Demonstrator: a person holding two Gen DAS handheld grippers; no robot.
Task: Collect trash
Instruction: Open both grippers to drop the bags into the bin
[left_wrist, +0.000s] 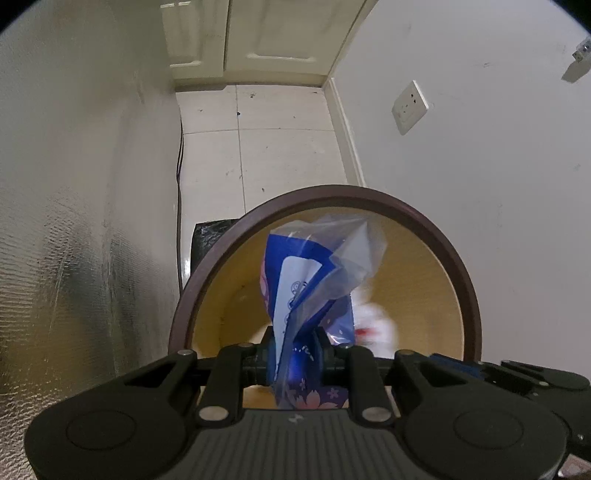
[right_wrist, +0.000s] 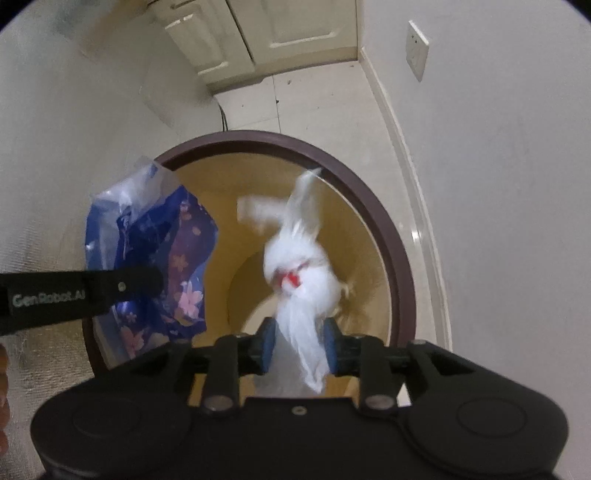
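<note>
A round bin with a dark brown rim (left_wrist: 369, 194) and a tan inside stands on the floor; it also shows in the right wrist view (right_wrist: 391, 229). My left gripper (left_wrist: 297, 356) is shut on a blue flowered plastic wrapper (left_wrist: 306, 273) and holds it over the bin's mouth. The wrapper also shows in the right wrist view (right_wrist: 166, 258), at the bin's left rim, with the left gripper (right_wrist: 140, 282) on it. My right gripper (right_wrist: 299, 349) is shut on a white crumpled tissue bag with a red mark (right_wrist: 299, 266), blurred, over the bin's middle. That white bag shows faintly in the left wrist view (left_wrist: 373, 328).
A silver foil-covered panel (left_wrist: 74, 258) stands close on the left. A white wall with a socket (left_wrist: 410, 107) is on the right. A tiled floor (left_wrist: 258, 147) runs to white cabinet doors (left_wrist: 258, 37) at the back. A black cable (left_wrist: 180, 147) runs down beside the panel.
</note>
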